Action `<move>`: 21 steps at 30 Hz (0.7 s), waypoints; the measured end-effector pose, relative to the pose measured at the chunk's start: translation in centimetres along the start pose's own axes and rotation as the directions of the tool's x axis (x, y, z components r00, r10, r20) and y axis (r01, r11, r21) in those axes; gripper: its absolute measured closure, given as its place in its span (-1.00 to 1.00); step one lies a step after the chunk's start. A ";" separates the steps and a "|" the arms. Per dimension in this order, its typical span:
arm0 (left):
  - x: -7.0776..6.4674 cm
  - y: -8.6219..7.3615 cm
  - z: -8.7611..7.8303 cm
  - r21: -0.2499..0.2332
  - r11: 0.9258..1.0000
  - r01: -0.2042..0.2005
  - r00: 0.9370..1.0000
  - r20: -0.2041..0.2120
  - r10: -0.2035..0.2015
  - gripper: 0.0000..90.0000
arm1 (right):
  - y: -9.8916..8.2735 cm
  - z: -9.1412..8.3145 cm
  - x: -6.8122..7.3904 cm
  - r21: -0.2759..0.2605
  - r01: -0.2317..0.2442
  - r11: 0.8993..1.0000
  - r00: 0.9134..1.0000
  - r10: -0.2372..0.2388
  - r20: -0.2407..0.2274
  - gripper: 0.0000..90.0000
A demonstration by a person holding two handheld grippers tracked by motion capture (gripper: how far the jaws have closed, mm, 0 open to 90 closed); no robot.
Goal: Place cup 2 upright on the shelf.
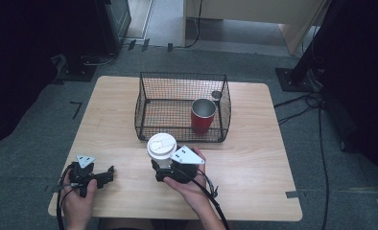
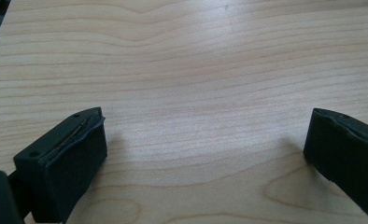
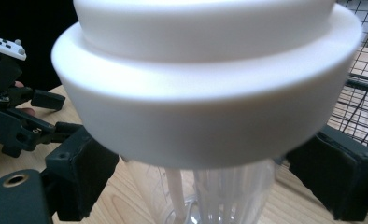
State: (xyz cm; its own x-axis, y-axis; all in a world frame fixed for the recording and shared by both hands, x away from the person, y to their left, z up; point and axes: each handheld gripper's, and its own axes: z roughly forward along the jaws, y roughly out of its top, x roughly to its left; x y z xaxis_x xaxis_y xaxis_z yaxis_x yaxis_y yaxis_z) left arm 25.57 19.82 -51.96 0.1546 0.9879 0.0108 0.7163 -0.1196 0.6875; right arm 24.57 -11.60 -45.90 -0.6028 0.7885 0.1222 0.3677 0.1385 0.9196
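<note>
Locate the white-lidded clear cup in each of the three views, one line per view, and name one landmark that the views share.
High view: the cup stands at centre, just in front of the wire basket, at the right gripper.
Left gripper view: bare wooden table between the left gripper's open jaws; no cup.
Right gripper view: the cup's lid looms close, its clear body between the jaws.
Shared landmark: the light wooden tabletop.

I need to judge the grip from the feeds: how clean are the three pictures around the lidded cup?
High view: evenly lit and sharp on the table, dark at both side edges, white lid nearly washed out. Right gripper view: the cup sits so close that it blurs, its clear body showing between the pads. Left gripper view: crisp wood grain, soft shadows beside the open left gripper.
</note>
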 end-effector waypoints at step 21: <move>0.0 0.0 0.0 -0.001 1.000 0.001 1.000 0.000 -0.001 -1.00 | 0.7 1.0 0.7 -0.044 -0.012 0.999 0.998 0.015 0.054 -0.65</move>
State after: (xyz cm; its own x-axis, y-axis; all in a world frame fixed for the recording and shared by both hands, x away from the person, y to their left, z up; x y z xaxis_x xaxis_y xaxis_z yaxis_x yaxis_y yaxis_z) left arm 25.58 19.81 -51.97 0.1538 0.9881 0.0100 0.7160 -0.1184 0.6880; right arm 25.06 -10.35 -45.50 -0.5583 0.8216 0.1154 0.3432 0.1021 0.9337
